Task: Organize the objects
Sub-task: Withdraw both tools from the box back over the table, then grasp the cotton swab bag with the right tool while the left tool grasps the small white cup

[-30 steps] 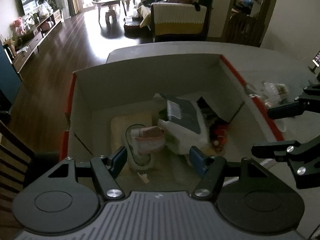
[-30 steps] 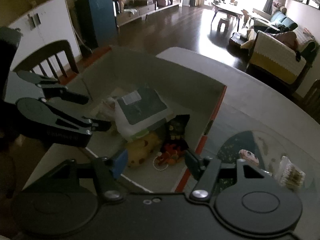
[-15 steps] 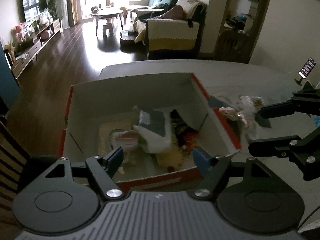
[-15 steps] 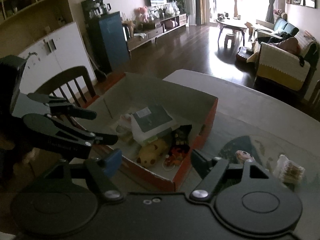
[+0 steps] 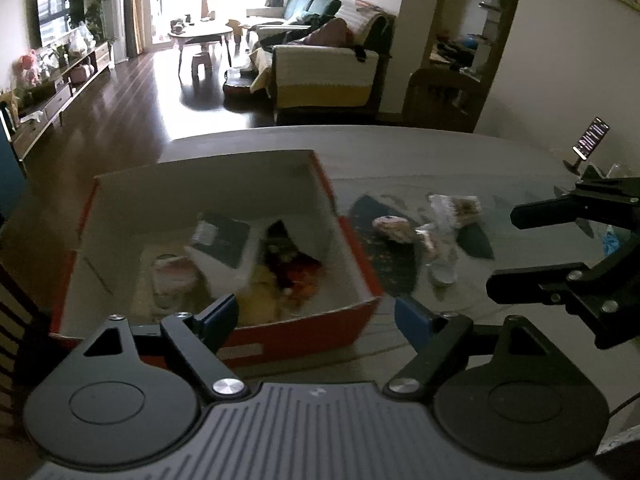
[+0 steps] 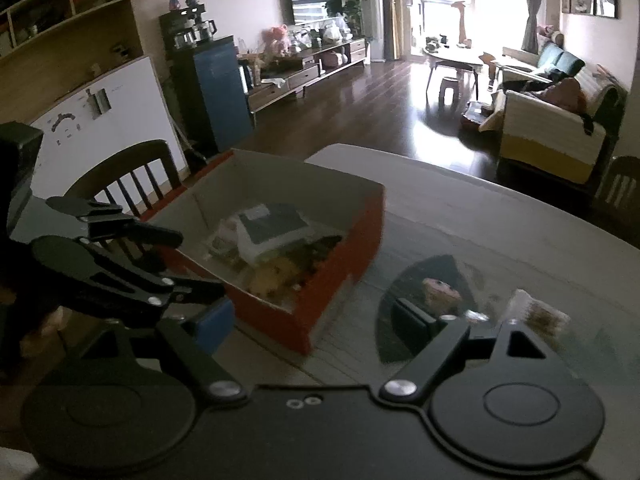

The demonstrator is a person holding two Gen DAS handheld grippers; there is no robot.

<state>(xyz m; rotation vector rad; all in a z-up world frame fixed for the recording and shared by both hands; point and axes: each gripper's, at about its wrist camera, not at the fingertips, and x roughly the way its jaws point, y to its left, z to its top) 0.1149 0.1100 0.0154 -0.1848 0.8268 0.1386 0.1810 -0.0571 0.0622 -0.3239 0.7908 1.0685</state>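
The red cardboard box (image 5: 280,336) sat near the left edge of the surface (image 5: 400,152), already holding a dark-topped carton (image 6: 272,226) and a yellow soft toy (image 5: 260,292), evidently as the collecting place. A clear snack packet (image 5: 456,208) and a small figure (image 5: 390,226) lay loose just right of it, apparently next to go in, so the left claw (image 5: 316,314) and right claw (image 6: 316,316) hung wide open and empty.
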